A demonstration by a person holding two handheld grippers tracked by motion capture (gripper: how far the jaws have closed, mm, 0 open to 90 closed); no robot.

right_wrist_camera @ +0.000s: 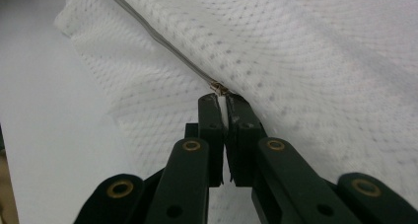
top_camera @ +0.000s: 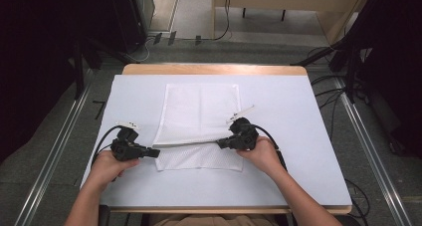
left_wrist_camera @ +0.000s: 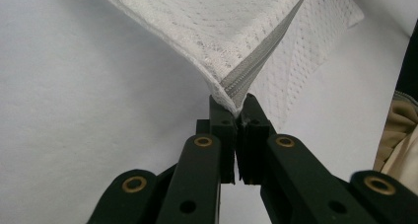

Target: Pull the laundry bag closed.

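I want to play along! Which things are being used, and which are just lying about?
Being used:
- white mesh zip bag, grey zipper
- left gripper, shut on the bag's corner
- right gripper, shut at the zipper's slider

Lying about:
- white table cover
- floor cables

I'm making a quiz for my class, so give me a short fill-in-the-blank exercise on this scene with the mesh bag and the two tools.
1. The white mesh bag has a grey ____ along its lifted edge.
2. The left tool is shut on the bag's ____.
3. The right tool is shut on the white ____ hanging from the metal slider.
4. The bag lies on a ____ table.

Missing words: zipper; corner; pull tab; white
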